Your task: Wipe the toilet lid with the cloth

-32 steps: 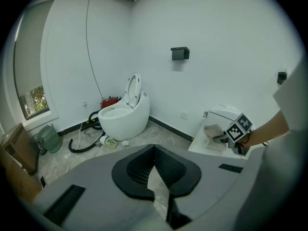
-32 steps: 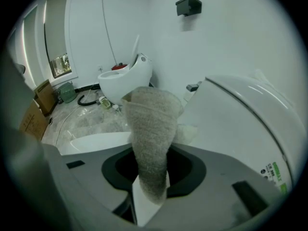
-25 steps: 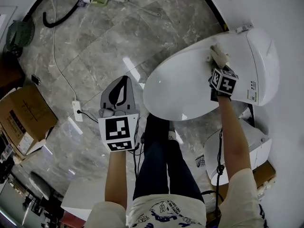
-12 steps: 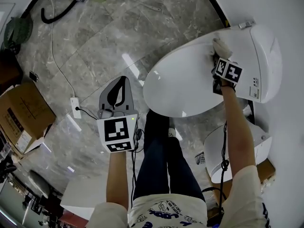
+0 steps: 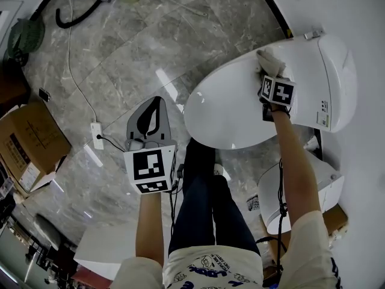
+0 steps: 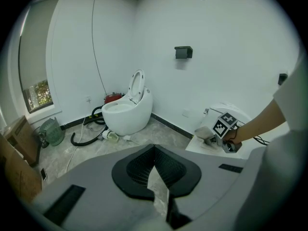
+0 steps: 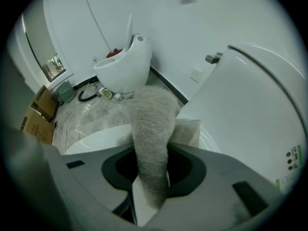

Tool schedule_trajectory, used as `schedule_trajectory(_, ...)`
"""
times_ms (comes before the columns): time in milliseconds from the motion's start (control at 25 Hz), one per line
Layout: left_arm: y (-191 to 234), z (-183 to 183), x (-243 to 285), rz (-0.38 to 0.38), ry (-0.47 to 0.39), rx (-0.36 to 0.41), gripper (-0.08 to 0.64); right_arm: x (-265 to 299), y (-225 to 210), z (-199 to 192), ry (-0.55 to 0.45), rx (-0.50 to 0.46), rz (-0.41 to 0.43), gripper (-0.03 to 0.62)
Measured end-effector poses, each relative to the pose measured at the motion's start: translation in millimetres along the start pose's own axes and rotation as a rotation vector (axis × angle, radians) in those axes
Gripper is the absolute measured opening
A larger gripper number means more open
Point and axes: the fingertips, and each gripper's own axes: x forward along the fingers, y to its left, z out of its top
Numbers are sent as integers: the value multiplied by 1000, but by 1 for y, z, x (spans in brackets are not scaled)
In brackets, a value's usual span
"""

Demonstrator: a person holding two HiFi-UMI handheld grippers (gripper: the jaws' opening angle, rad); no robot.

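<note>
The white toilet lid (image 5: 225,110) lies closed, an oval at the right of the head view. A pale fluffy cloth (image 5: 263,57) rests on the lid's rear edge near the hinge, and my right gripper (image 5: 269,71) is shut on it. In the right gripper view the cloth (image 7: 151,129) hangs out between the jaws over the lid (image 7: 94,138). My left gripper (image 5: 154,103) is held over the floor left of the lid, shut, with nothing in it. The left gripper view shows the right gripper (image 6: 211,132) from afar.
A second white toilet (image 6: 127,110) stands by the far wall with a black hose (image 5: 72,17) and a green basket (image 5: 24,38) near it. Cardboard boxes (image 5: 30,143) sit at left. A power strip (image 5: 96,138) and cable lie on the marble floor.
My right gripper has slid the cloth along the lid's rear edge, first away and then to the left. The left gripper has stayed put.
</note>
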Motion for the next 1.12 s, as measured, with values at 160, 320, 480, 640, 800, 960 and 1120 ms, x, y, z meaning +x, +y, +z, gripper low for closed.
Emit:
schedule_trajectory(160, 8, -2, -9, 13, 0, -4, 3, -1, 22, -2, -3, -31, 4, 115)
schedule_trajectory(320, 16, -7, -16, 37, 1, -10, 3, 0, 45, -4, -6, -70, 28, 115)
schedule_trajectory(480, 21, -14, -24, 56, 11, -19, 3, 2, 67, -11, -14, -128, 48, 115)
schedule_trajectory(640, 26, -20, -29, 70, 17, -28, 3, 1, 92, -16, -28, -185, 67, 115)
schedule_trajectory(800, 25, -23, -33, 71, 19, -31, 3, 1, 114, -22, -52, -227, 67, 114)
schedule_trajectory(960, 28, -26, -36, 74, 17, -28, 3, -2, 139, -31, -49, -257, 97, 114)
schedule_trajectory(1120, 31, -29, -38, 83, 21, -25, 3, -5, 168, -44, -54, -330, 134, 114)
